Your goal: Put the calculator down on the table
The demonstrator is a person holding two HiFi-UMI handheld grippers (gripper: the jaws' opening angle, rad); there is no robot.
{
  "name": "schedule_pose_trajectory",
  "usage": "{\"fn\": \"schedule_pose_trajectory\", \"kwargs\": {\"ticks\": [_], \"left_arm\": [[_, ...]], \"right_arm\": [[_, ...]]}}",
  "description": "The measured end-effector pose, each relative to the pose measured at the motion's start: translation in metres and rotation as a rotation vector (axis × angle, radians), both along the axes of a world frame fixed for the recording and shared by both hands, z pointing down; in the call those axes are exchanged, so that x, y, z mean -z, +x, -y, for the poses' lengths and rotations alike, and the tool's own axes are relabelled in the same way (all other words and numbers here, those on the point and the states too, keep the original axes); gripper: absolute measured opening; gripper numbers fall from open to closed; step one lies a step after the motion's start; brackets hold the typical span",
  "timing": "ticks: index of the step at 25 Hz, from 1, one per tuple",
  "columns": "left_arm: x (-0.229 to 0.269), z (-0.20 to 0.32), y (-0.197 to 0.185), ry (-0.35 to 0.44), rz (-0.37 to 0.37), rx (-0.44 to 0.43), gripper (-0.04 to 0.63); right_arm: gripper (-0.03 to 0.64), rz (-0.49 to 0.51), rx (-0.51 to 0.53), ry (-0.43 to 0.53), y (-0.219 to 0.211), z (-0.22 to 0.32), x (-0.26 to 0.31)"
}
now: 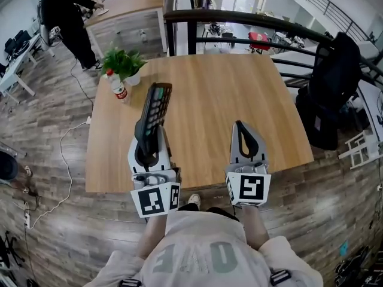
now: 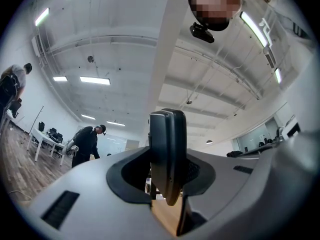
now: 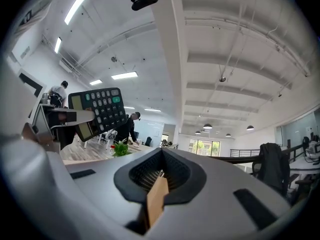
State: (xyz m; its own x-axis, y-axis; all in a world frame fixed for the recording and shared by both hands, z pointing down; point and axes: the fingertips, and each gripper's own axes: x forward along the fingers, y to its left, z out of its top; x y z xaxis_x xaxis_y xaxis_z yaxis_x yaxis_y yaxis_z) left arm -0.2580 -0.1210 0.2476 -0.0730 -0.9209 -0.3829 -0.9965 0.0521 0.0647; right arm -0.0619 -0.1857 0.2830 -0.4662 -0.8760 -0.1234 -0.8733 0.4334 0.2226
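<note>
The calculator (image 1: 157,103) is held by its near end in the left tool (image 1: 148,137), over the near left part of the tabletop (image 1: 239,112). The right tool (image 1: 241,127) is to its right, over the near edge. A plant (image 1: 122,61) stands at the far left corner, with a bottle (image 1: 118,87) just in front of it. A railing (image 1: 251,23) runs behind the far edge. A chair (image 1: 332,88) stands to the right of the tabletop.

The table (image 1: 239,112) is showing smooth, pale, matt wood; the floor (image 1: 54,160) is looking like grey, grainy planks. The calculator (image 1: 157,103) is catching light on dark, smooth plastic. At ten o'clock on the tabletop a bottle (image 1: 118,88) is glinting, clear plastic. The left gripper (image 1: 146,135) and right gripper (image 1: 240,125) are wearing matt grey plastic.
</note>
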Motion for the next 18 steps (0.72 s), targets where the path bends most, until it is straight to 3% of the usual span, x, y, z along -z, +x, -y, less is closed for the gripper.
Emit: {"fn": "schedule_pose_trajectory", "kwargs": {"ticks": [9, 18], "left_arm": [[-0.008, 0.039, -0.004, -0.056, -0.025, 0.039, 0.121], [-0.005, 0.057, 0.013, -0.046, -0.027, 0.092, 0.121]], "right_arm": [[0.018, -0.003, 0.013, -0.004, 0.001, 0.04, 0.01], [0.018, 0.001, 0.074, 0.008, 0.009, 0.068, 0.017]]}}
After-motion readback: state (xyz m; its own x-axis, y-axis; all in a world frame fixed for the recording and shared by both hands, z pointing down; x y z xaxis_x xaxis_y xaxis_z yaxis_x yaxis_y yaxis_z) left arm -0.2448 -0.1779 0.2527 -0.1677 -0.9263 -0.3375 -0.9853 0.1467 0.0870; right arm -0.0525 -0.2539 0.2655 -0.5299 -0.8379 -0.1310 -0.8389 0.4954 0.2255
